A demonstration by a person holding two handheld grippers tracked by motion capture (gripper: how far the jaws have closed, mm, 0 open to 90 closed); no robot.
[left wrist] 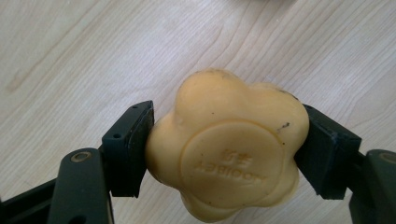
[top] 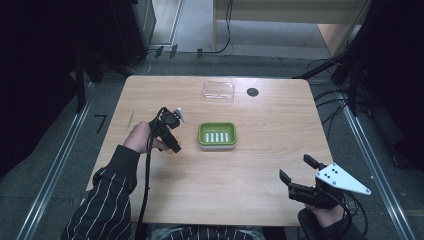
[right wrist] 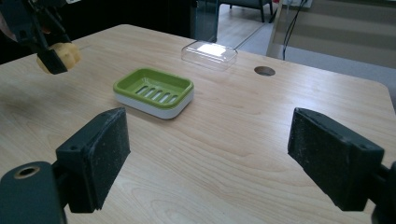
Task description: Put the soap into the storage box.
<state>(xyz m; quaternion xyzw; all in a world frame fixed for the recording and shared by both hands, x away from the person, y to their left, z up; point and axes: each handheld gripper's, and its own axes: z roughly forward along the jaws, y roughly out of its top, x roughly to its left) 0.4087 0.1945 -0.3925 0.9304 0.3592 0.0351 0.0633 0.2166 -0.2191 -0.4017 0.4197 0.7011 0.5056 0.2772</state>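
A yellow flower-shaped soap bar [left wrist: 229, 149] sits clamped between the jaws of my left gripper [left wrist: 226, 147], just above the wood. In the high view the left gripper [top: 172, 145] hangs left of the green slotted soap dish [top: 217, 135], a short gap away. From the right gripper view the soap [right wrist: 65, 55] shows at far left, the green dish [right wrist: 154, 91] stands empty mid-table. My right gripper [right wrist: 210, 161] is open with nothing between its pads, near the table's front right corner [top: 297, 172].
A clear plastic lid [top: 218, 92] lies behind the dish near the far edge, beside a dark round hole [top: 252, 92] in the wooden table [top: 235, 185]. A person's striped sleeve [top: 107, 195] comes in at bottom left. Cables trail on the floor at right.
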